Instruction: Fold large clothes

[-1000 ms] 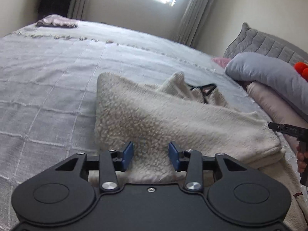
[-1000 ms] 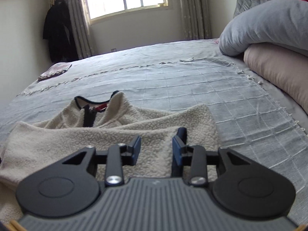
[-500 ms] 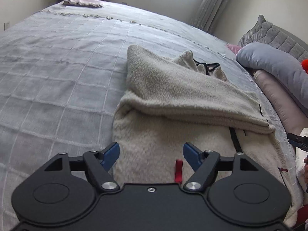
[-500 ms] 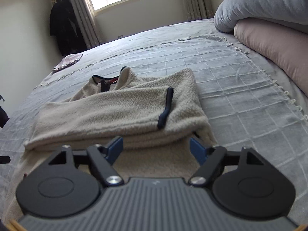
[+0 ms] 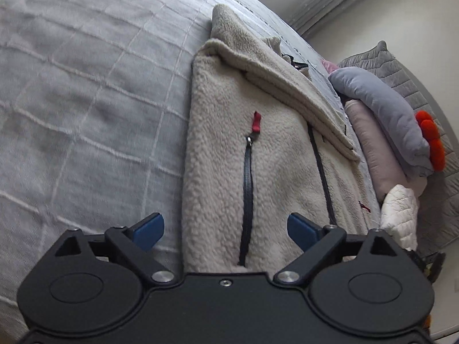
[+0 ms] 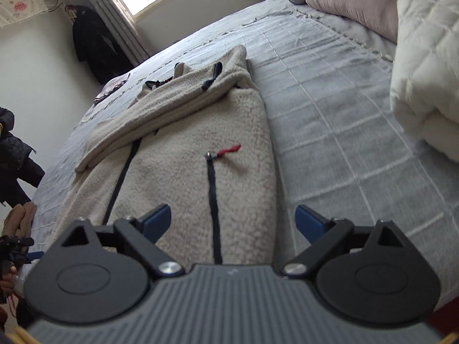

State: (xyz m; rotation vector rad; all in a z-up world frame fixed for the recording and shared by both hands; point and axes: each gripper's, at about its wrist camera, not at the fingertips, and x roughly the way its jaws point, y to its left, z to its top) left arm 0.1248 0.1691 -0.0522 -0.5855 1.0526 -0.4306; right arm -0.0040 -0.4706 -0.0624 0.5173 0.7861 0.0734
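Note:
A cream fleece jacket point(image 5: 223, 154) lies flat on the grey bedspread point(image 5: 71, 100), both sleeves folded across its upper part. It has black pocket zips with red pulls point(image 5: 256, 120). My left gripper point(image 5: 225, 228) is open and empty, hovering over the jacket's lower left hem. The jacket also shows in the right wrist view point(image 6: 200, 157), with a zip and red pull point(image 6: 229, 150). My right gripper point(image 6: 233, 222) is open and empty above the jacket's lower right hem.
Grey and pink pillows point(image 5: 381, 114) and a white quilted cover point(image 6: 427, 66) lie at the bed's head side. A dark coat point(image 6: 94, 46) hangs by the curtains. A small folded cloth point(image 6: 112, 90) lies at the far bed corner.
Both grippers let go of the folded sleeves, opened wide and drew back toward the jacket's lower hem. The sleeves now lie folded across the chest.

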